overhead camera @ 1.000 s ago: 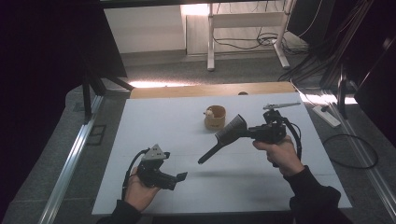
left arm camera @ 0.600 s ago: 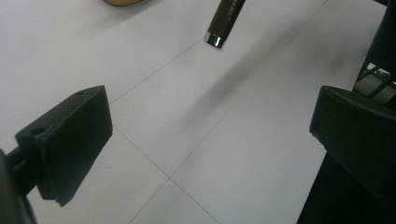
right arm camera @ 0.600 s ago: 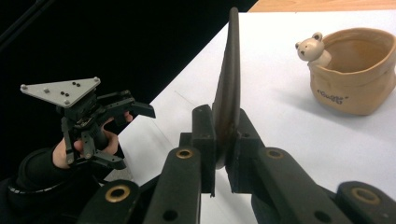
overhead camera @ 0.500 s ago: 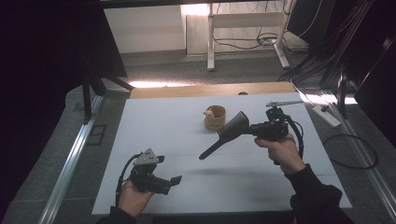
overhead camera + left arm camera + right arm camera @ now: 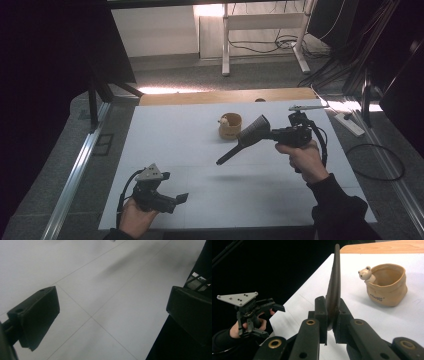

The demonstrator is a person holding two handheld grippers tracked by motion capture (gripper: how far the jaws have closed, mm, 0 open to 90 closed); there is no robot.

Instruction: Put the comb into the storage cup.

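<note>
Up front, left gripper [image 5: 172,201] jaws apart near the table [image 5: 175,130] edge; right gripper [image 5: 330,322] clamped on a dark spatula [image 5: 334,285].

Small dark lettering printed on front of tan bear pot [image 5: 387,286], too blurred to read; no other text legible.

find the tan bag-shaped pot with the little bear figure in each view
High view: the tan bag-shaped pot with the bear figure stands mid-table, far half, left of the right gripper.
Left gripper view: not in it.
Right gripper view: upper right, beyond the jaws.
Shared landmark: the white table.
</note>
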